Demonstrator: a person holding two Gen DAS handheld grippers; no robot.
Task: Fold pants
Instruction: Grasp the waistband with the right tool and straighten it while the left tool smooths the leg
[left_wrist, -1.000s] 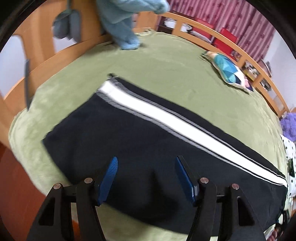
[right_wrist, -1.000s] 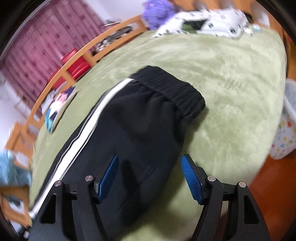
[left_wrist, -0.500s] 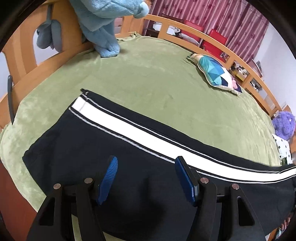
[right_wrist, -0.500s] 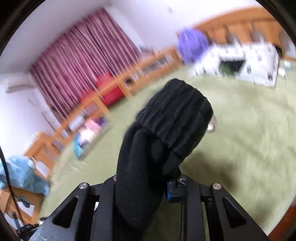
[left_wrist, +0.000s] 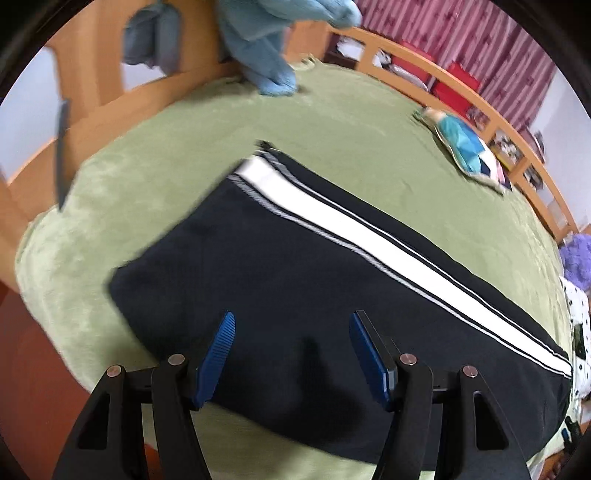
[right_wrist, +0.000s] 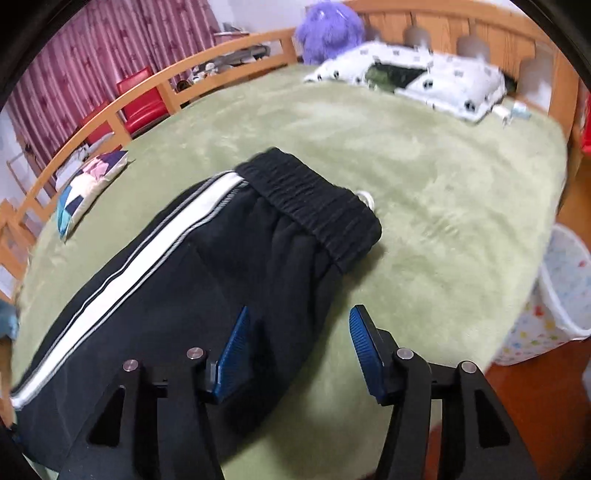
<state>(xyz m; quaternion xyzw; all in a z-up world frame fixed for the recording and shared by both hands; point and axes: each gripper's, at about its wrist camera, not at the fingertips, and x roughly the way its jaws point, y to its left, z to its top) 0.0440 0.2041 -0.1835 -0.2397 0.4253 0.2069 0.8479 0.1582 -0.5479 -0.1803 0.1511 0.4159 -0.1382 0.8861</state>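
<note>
Both grippers, left gripper (left_wrist: 290, 352) and right gripper (right_wrist: 297, 349), hang with jaws spread and holding nothing above the black pants (left_wrist: 295, 280), which lie flat on the green blanket (left_wrist: 332, 122) directly ahead of my fingers. For a clean fold I judge each should pinch its near edge, hem and waistband (right_wrist: 310, 199), and lift evenly. Ahead lie a patterned cushion (left_wrist: 467, 149), blue towel (left_wrist: 266, 55) and spotted pillow (right_wrist: 424, 79), none obstructing; a hamper (right_wrist: 557, 295) stands right.
</note>
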